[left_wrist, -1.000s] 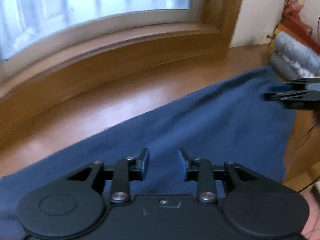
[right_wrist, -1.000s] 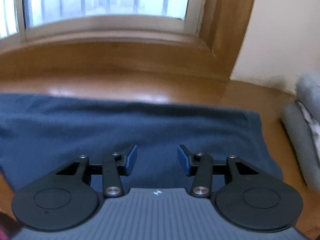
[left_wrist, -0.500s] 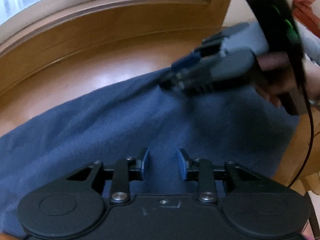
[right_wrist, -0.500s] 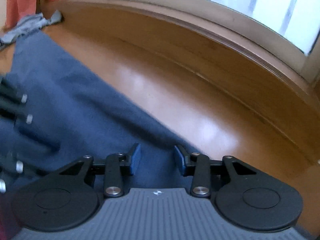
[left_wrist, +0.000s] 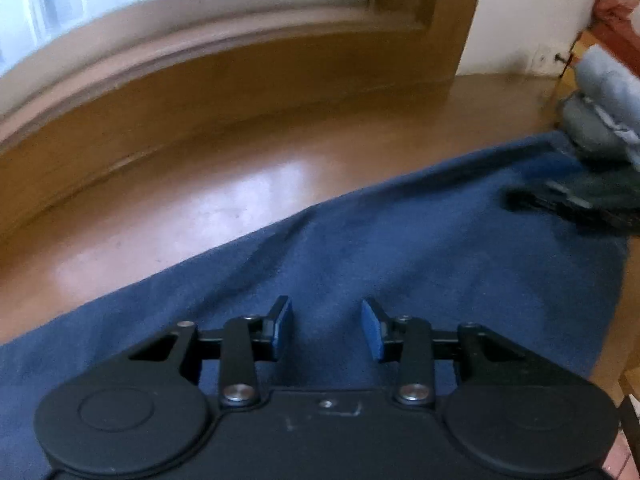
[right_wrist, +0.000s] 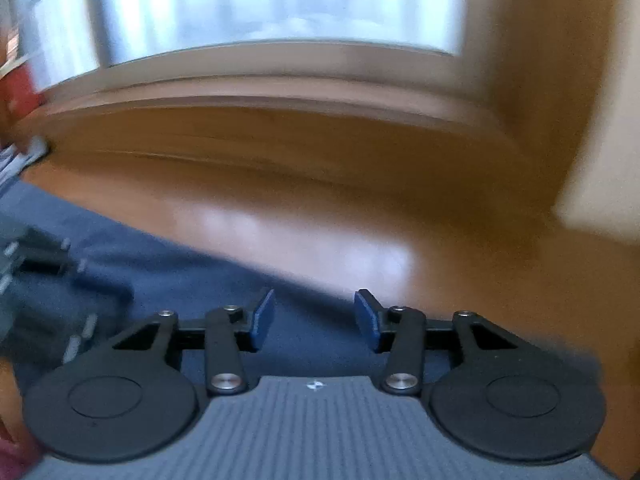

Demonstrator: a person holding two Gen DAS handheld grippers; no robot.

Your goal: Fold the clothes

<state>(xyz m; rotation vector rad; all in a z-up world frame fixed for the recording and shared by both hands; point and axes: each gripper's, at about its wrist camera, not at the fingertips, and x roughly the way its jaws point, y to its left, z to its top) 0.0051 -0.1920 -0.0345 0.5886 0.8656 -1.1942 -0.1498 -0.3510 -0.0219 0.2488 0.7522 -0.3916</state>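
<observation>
Evidently the work is at the point of setting up a fold: the navy garment (left_wrist: 400, 264) lies spread across the polished wooden table (left_wrist: 224, 200), filling the lower half of the left wrist view and running from the lower left of the frame up to the right edge, with only a few soft ridges near its far hem.

The left hand-held gripper (left_wrist: 326, 330) hangs low over the cloth at the bottom centre of the frame, its blue pads apart with nothing between them. The right hand-held gripper (right_wrist: 314, 318) is likewise released and empty, sitting over the garment's far edge where the navy gives way to bare wood at the lower centre of the right wrist view; it also shows as a dark blurred shape at the middle right of the left wrist view.

My reading is that no fold of this garment has been made yet. The next move probably calls for each hand-held gripper to settle on an edge or corner, pinch a single layer, and carry it over together so the cloth does not skew.

A pile of pale grey-blue fabric (left_wrist: 600, 108) sits at the upper right, just beyond the garment; whether it touches I cannot tell.

No brand, label or legible writing appears anywhere; both views are motion-blurred.
</observation>
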